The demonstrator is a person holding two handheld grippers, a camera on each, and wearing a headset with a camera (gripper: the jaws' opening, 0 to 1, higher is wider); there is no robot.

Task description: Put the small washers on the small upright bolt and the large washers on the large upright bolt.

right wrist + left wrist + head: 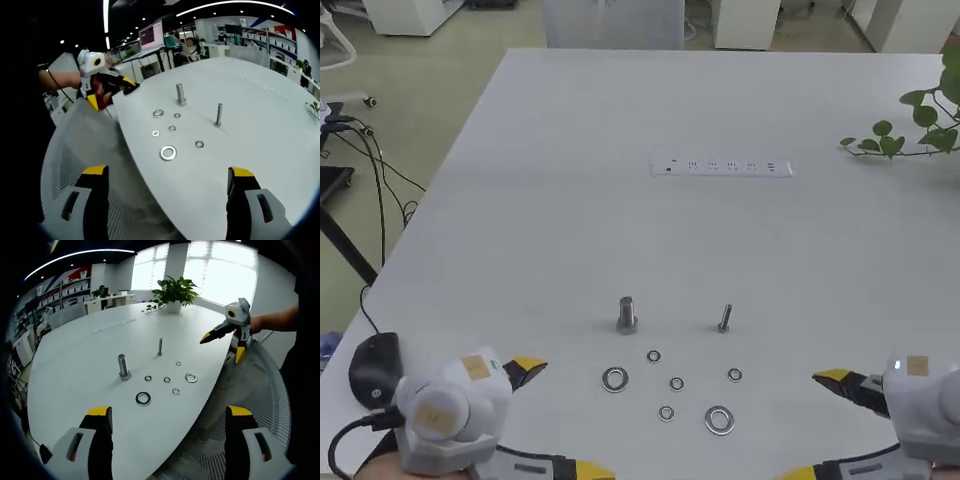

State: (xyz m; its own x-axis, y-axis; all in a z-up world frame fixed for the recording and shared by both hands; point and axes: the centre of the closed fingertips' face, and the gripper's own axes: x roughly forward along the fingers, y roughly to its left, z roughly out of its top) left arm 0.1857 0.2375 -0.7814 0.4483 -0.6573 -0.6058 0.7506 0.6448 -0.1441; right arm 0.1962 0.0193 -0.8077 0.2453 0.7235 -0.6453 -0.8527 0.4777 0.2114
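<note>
White table (pixel 620 230) bears large bolt (pixel 627 314), small bolt (pixel 724 319), loose washers (pixel 719 419) — left gripper (pixel 168 412), right gripper (pixel 168 171) fingers apart.

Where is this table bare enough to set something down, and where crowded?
Bare: the wide stretch between power strip and large bolt and small bolt, plus the table left and right of them. Crowded: the washers just before the bolts.

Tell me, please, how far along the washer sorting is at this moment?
Done: nothing yet. The large bolt and the small bolt both stand bare. In hand: nothing. The left gripper and the right gripper are open and empty, near the edge of the table. Left: everything. Two large washers and four small washers lie loose in front of the bolts.
</note>
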